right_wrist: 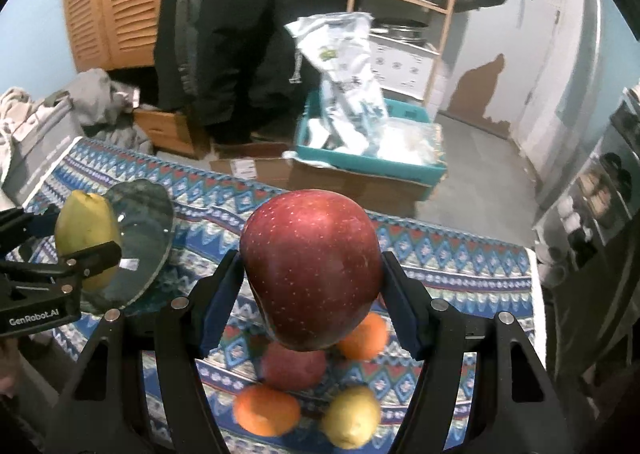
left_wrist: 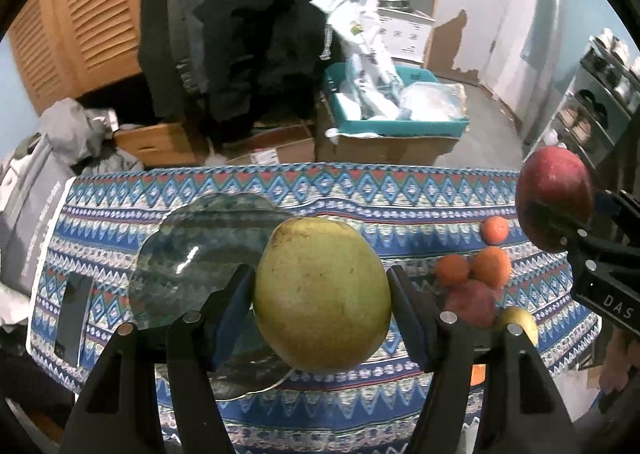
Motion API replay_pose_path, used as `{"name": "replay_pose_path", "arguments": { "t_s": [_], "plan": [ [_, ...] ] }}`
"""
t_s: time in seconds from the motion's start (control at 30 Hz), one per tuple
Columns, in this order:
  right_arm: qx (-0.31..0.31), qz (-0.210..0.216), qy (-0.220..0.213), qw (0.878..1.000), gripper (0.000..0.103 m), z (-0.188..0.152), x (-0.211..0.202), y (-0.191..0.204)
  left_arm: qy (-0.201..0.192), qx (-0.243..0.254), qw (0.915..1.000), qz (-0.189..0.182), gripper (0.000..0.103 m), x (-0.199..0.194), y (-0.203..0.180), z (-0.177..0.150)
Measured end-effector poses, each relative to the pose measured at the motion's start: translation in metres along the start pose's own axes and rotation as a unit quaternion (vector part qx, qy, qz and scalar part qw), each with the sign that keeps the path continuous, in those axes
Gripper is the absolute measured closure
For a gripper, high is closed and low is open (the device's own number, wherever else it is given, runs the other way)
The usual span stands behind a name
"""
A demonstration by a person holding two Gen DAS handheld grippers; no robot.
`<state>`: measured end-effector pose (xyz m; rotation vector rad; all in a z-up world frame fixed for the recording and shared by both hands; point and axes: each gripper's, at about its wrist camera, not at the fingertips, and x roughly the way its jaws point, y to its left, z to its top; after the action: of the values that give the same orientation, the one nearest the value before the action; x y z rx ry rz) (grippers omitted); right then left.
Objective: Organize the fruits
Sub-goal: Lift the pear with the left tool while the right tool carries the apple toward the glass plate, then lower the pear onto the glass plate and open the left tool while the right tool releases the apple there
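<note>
My left gripper is shut on a yellow-green pear and holds it above the near edge of a glass plate on the patterned tablecloth. My right gripper is shut on a red apple, held above a cluster of fruit. The apple also shows at the right of the left wrist view, and the pear at the left of the right wrist view, beside the plate. On the cloth lie oranges, a second red apple and a small yellow pear.
The table with the blue patterned cloth ends at its far edge near cardboard boxes and a teal crate with bags. A dark phone lies at the left of the cloth. A metal rack stands at the right.
</note>
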<state>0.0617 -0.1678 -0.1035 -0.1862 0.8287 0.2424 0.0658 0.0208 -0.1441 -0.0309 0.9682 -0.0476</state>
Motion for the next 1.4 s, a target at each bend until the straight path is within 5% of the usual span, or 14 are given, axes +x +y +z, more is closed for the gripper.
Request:
{"name": "replay_pose_path", "arguments": {
  "t_s": [0.77, 1.4],
  "plan": [
    [-0.076, 0.103, 0.057, 0.990, 0.034, 0.034, 0.085, 0.132, 0.057, -0.082, 0.9924, 0.072, 0.034, 0.046, 0.119, -0.036],
    [-0.096, 0.151, 0.144, 0.973, 0.034, 0.015, 0.144, 0.184, 0.117, -0.099, 0.9854, 0.075, 0.034, 0.087, 0.145, -0.058]
  ]
}}
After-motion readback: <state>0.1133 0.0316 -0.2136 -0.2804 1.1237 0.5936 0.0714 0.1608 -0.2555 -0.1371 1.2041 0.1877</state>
